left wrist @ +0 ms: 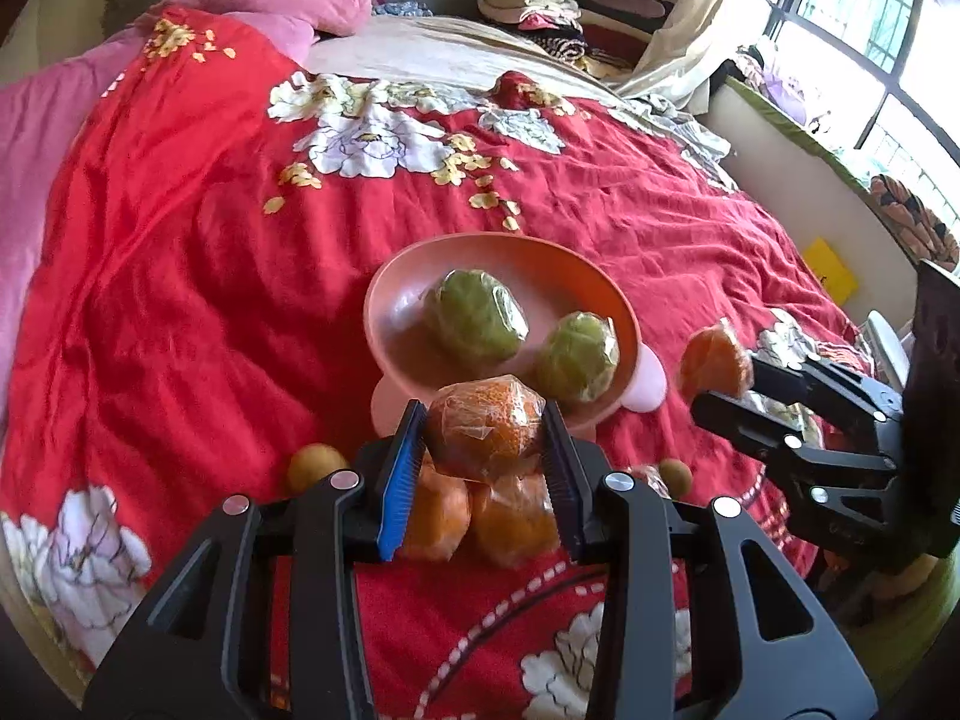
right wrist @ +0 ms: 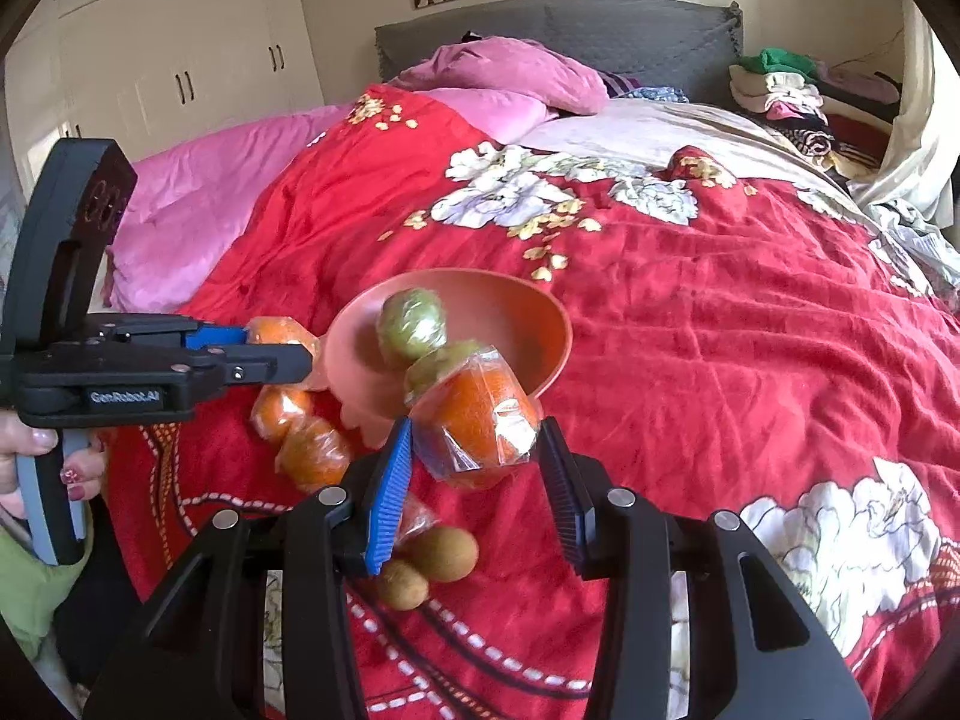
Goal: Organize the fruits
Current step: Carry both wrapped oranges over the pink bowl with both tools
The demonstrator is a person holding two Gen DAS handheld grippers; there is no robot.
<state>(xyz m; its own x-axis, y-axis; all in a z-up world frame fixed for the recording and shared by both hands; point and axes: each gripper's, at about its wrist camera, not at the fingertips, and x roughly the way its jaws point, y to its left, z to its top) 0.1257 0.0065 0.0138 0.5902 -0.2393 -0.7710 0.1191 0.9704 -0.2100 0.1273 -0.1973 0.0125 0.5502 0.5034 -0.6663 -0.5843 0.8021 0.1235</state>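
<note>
A pink bowl (left wrist: 384,294) sits on the red bedspread and holds two green wrapped fruits (left wrist: 480,315). My left gripper (left wrist: 483,438) is shut on a plastic-wrapped orange (left wrist: 486,423), just in front of the bowl and above two more wrapped oranges (left wrist: 516,519). My right gripper (right wrist: 477,444) is shut on another wrapped orange (right wrist: 474,420) beside the bowl's near right rim (right wrist: 558,330). In the left wrist view the right gripper (left wrist: 720,384) shows at the right with its orange (left wrist: 711,360). In the right wrist view the left gripper (right wrist: 282,348) shows at the left.
Small brown kiwis lie on the bedspread (right wrist: 444,552) (left wrist: 312,465). Two wrapped oranges (right wrist: 312,450) lie left of the bowl. Pink pillows (right wrist: 510,75) and folded clothes (right wrist: 780,90) are at the bed's far end. A window sill (left wrist: 798,138) runs along the right.
</note>
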